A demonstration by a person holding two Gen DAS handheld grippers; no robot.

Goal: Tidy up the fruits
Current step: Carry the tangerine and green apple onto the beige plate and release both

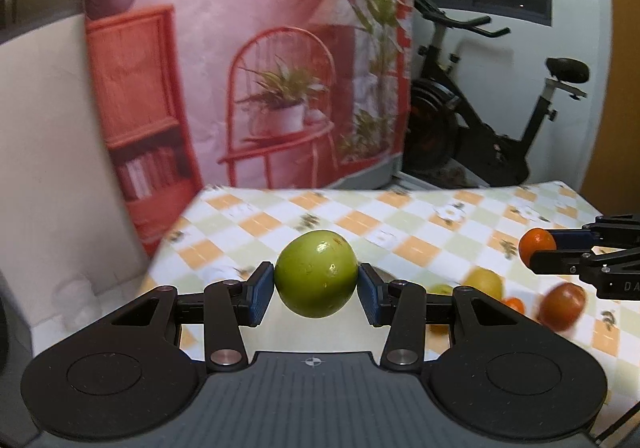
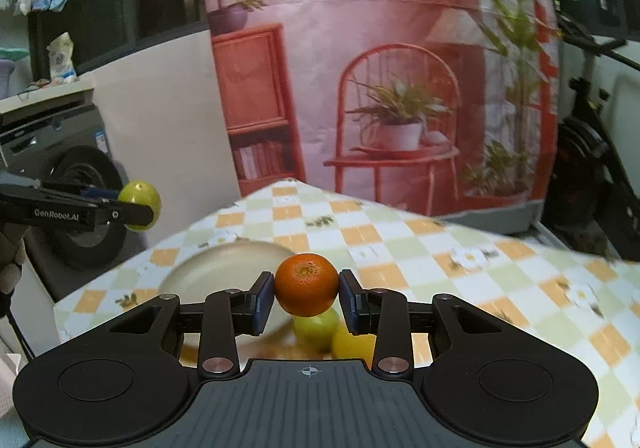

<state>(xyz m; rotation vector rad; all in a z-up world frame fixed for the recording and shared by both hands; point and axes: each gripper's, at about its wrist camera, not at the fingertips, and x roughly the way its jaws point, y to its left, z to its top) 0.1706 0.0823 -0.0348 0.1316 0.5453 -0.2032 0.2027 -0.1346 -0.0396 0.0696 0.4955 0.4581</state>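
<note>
Firstly, left hand-held gripper (image 1: 316, 285): black arms, ribbed blue pads clamped on a round, glossy green fruit (image 1: 316, 279) with brown flecks, held above the counter.
Right hand-held gripper (image 2: 307, 296): same build, pads clenched on a small, dimpled orange (image 2: 307, 284), also clear of the counter.
Writing: "GenRobot.AI" in white on the left gripper's side, read from the right wrist view.
Loose fruit: a green one (image 2: 316, 330) and a yellow one (image 2: 352, 344) touching, just below the orange; a reddish one (image 1: 562, 306) nearby, blurred.
Plate (image 2: 216, 276): pale, round, shallow; contents cannot be told.
Counter (image 2: 440, 260): cloth in orange, green and white checks with flower prints.
Backdrop (image 2: 360, 27): creased pink sheet printed with a red chair and potted plants.
</note>
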